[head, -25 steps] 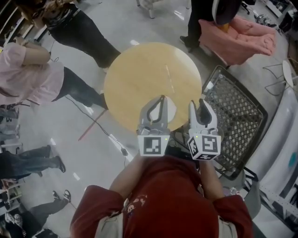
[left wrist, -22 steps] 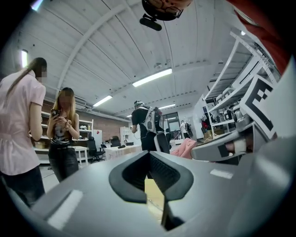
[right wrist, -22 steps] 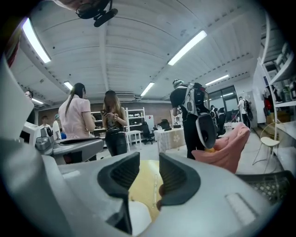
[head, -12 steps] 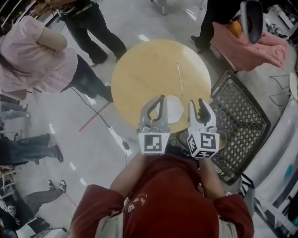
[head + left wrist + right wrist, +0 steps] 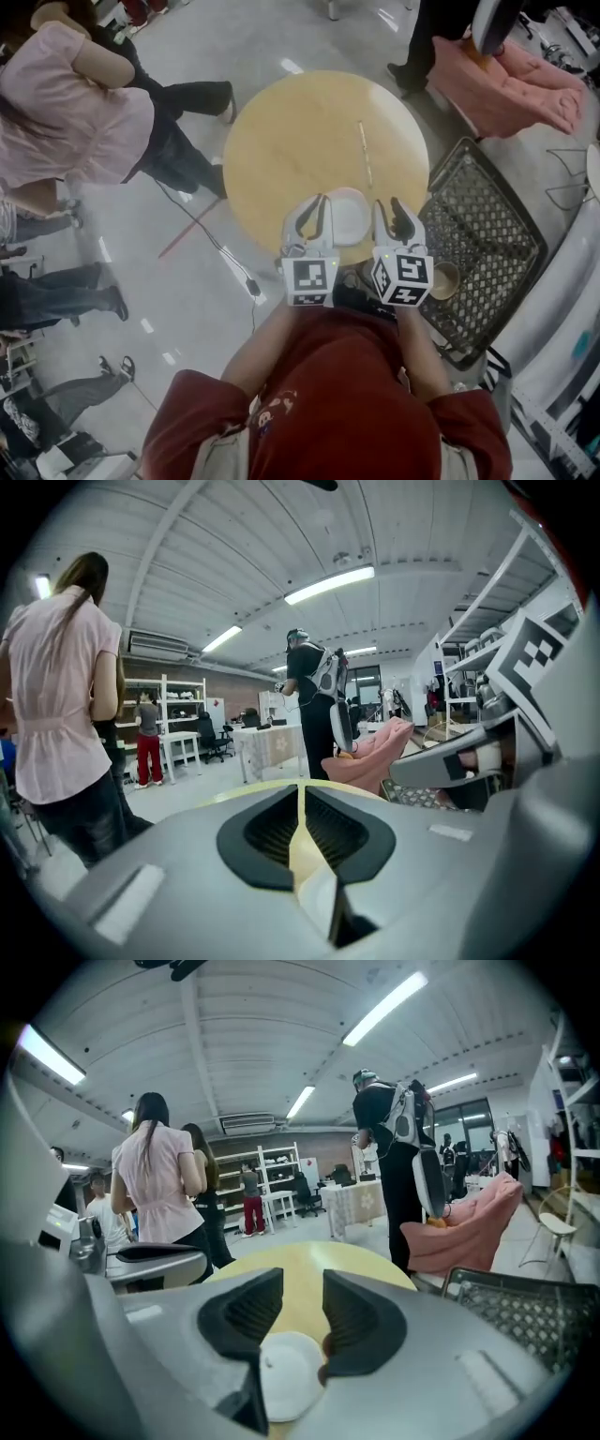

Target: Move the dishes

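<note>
Dish: white dish (image 5: 349, 214) at the round table's (image 5: 281, 141) near edge, untouched, between both grippers.
Left gripper (image 5: 316, 201): jaws all but closed, just parting a sliver, empty.
Right gripper (image 5: 392, 204): jaws apart, empty, dish just below.
Progress: likely nothing moved yet.
Room: table bare beyond, bar a thin stick (image 5: 367, 155); wire basket (image 5: 487, 234) crowds the right edge.

Left gripper (image 5: 300, 799) jaws together, only a thin slit, nothing between. Yellow table (image 5: 248, 794) edge shows just beyond. Right gripper (image 5: 441, 764) at frame right. Pink-shirted person (image 5: 56, 696) far left, dark-clad person (image 5: 307, 714) centre.
</note>
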Demonstrator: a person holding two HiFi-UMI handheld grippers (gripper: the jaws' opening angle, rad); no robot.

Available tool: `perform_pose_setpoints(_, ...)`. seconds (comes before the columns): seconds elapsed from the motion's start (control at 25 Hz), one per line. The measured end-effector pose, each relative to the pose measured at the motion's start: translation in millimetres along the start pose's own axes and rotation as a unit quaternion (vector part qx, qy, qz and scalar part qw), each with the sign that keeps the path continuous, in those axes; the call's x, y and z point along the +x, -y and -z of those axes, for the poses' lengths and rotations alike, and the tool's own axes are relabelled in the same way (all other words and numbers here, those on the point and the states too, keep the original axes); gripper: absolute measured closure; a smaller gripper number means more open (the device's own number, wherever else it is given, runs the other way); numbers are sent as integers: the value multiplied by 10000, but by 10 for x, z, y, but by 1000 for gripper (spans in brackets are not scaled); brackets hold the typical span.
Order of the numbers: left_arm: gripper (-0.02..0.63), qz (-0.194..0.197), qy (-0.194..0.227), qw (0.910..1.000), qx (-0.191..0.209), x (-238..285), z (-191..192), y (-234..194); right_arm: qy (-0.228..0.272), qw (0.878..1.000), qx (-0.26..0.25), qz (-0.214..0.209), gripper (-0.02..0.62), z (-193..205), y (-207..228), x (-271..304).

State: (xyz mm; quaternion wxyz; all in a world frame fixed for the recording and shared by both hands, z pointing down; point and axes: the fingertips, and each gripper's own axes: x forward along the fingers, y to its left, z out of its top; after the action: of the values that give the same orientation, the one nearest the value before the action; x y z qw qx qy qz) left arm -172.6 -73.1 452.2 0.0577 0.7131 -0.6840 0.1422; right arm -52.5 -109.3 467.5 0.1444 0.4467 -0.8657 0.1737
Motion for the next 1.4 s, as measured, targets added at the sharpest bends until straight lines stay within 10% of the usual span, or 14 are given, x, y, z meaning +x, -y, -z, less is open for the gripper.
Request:
perform_pose_setpoints(0.6, 477, 124, -1119, 9934, -219, 121, 679, -81, -895, 9959, 28, 85, 476, 555, 69, 285)
perform_pose_setpoints(1.4, 434, 647, -2543, 9635, -528, 252, 1572, 124, -2217, 9742, 306, 292, 476, 1328, 173, 547)
